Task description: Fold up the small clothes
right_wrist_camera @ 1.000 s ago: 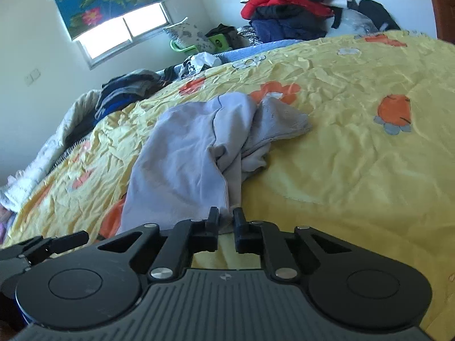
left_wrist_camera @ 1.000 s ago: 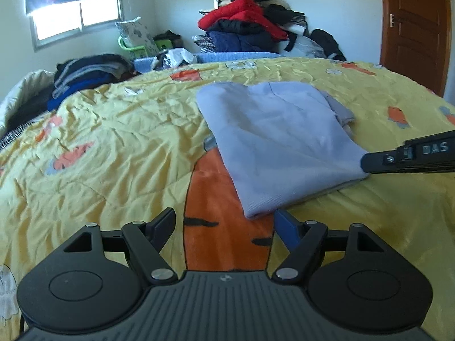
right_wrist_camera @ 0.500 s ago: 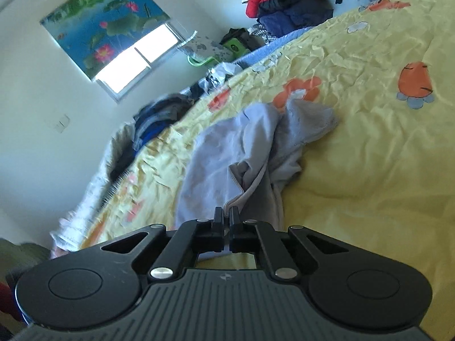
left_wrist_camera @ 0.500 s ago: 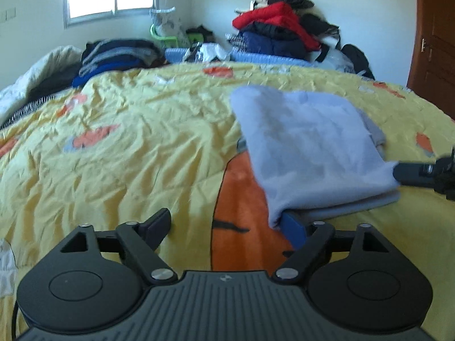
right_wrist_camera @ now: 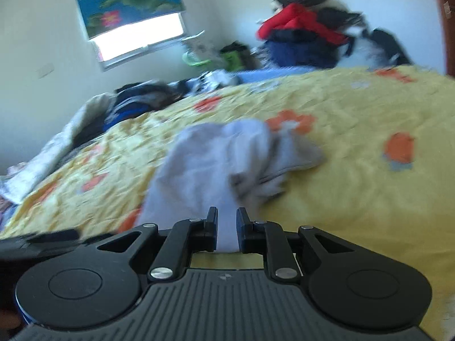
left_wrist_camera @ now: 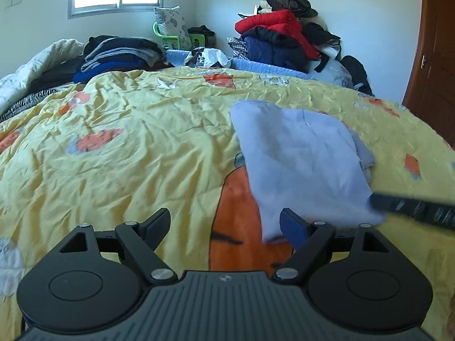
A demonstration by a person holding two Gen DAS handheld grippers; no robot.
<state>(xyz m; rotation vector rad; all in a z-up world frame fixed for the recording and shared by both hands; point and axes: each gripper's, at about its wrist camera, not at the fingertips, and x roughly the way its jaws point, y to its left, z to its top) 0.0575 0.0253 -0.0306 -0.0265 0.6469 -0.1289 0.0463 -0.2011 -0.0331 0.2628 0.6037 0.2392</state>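
L gripper (left_wrist_camera: pixel 224 224) stood wide open, nothing between the jaws; its blue-padded finger (left_wrist_camera: pixel 293 228) at 3 o'clock sat just beside the near corner of the pale lilac-grey garment (left_wrist_camera: pixel 301 164), contact unclear. R gripper (right_wrist_camera: pixel 227 221) had just been opening: jaws a narrow gap apart, w/ the near hem of the garment (right_wrist_camera: pixel 216 167) running between them. Pads didn't appear to press the cloth, though blur made that hard to judge.

Garment lay roughly folded on the yellow quilt (left_wrist_camera: pixel 136 153) w/ orange prints, at about 2 o'clock from the L gripper and 12 o'clock from the R. In the R wrist view its far side at 1 o'clock was bunched and rumpled.

R wrist view was motion-blurred throughout, so fabric folds and edges were vague. In the L wrist view, R gripper (left_wrist_camera: pixel 412 209) entered at 3 o'clock as a blurred black bar, cut off by the frame edge. Garment's near corner was partly hidden behind the blue finger. Clothes pile (left_wrist_camera: pixel 284 37) at 1 o'clock, by the far wall.
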